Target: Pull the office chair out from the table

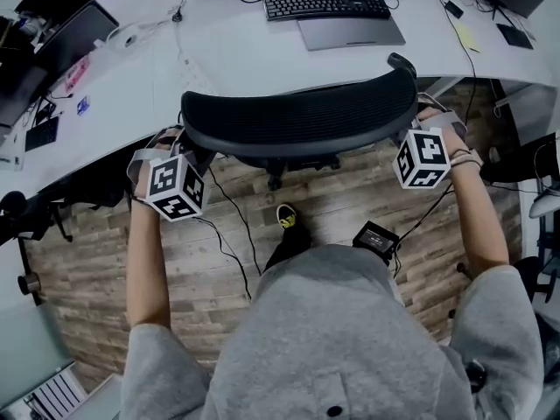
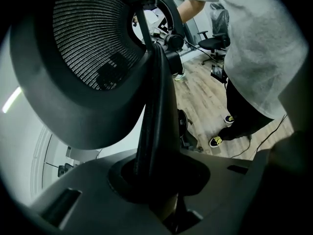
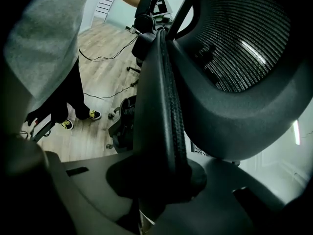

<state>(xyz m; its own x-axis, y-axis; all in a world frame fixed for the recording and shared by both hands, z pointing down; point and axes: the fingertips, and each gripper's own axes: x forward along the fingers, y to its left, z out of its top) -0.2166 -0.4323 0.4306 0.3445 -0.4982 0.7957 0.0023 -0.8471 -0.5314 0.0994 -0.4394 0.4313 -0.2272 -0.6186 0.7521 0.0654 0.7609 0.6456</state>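
A black mesh-backed office chair [image 1: 299, 116] stands at the white desk [image 1: 219, 55], its backrest towards me. My left gripper [image 1: 188, 151] is shut on the left edge of the backrest frame [image 2: 156, 106], which runs down between its jaws. At the other side, my right gripper [image 1: 409, 138] is shut on the right edge of the backrest frame [image 3: 164, 116]. The mesh back [image 2: 93, 43] fills the upper left of the left gripper view, and the mesh [image 3: 239, 38] fills the upper right of the right gripper view. The chair's seat and base are mostly hidden under the backrest.
A keyboard [image 1: 325, 3] and a closed laptop [image 1: 350, 31] lie on the desk beyond the chair. Cables [image 1: 232, 234] trail over the wooden floor, and a small black box [image 1: 376, 237] lies near my feet. Another chair [image 1: 547, 199] stands at the right edge.
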